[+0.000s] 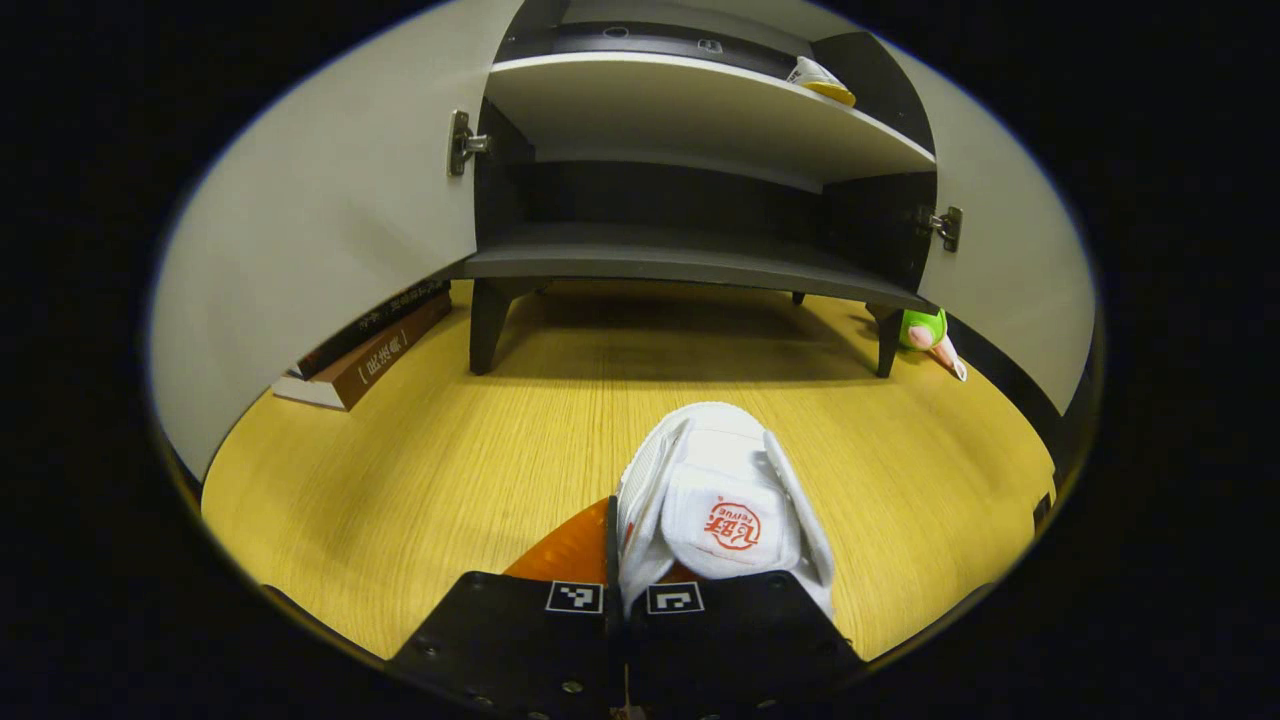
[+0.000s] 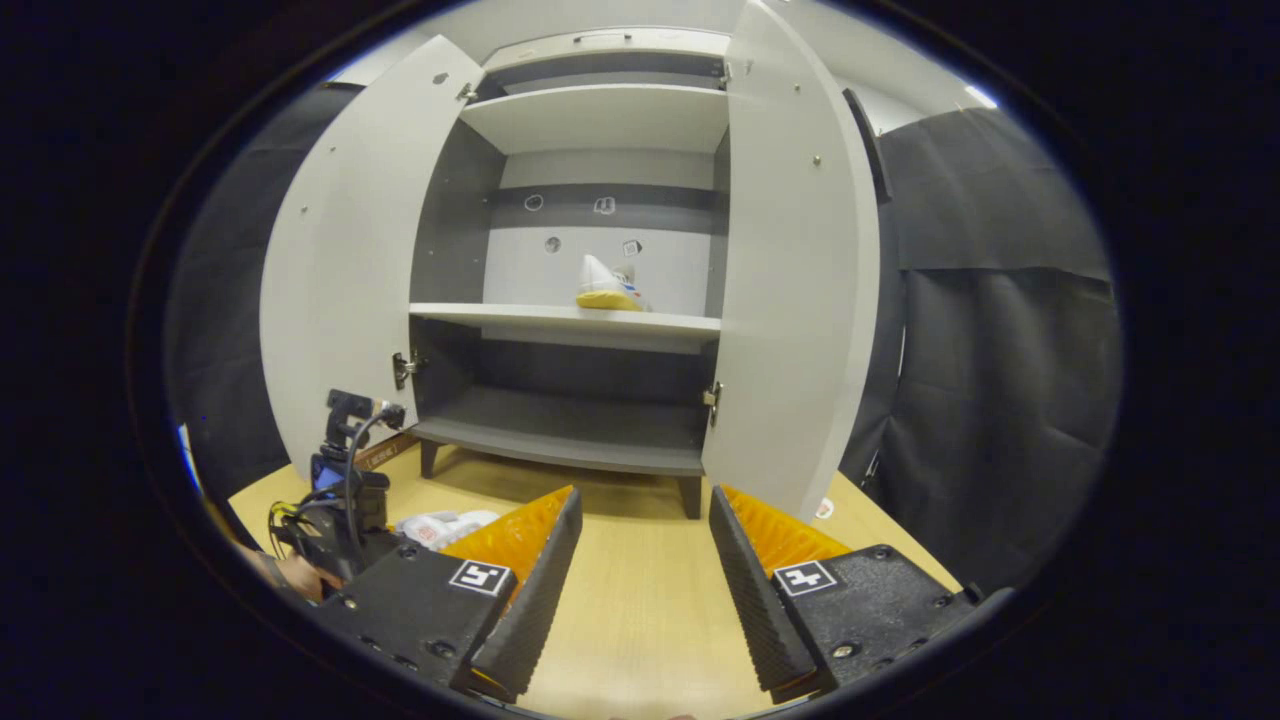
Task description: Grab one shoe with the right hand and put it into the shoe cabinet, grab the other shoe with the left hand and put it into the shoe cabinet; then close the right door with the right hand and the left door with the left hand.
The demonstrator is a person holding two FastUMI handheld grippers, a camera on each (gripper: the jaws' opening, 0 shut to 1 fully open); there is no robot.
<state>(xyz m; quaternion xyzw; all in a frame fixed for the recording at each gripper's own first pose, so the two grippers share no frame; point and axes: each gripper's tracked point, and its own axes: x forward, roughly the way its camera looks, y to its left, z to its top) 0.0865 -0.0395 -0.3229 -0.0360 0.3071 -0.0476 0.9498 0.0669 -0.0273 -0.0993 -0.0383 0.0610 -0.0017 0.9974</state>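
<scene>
Because the white shoe (image 1: 715, 500) looks light and soft, the left gripper (image 1: 622, 600) pinches its heel collar above the wooden floor (image 1: 420, 470). First shoe (image 2: 608, 285) rests on the cabinet's (image 2: 600, 330) middle shelf; right gripper (image 2: 640, 560) gapes, empty.

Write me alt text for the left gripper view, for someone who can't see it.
The left gripper is shut on a white shoe low over a yellow wooden floor, facing an open shoe cabinet. The second shoe sits on the cabinet's upper shelf, right side. Books lie by the left door, and a green toy by the right leg.
</scene>
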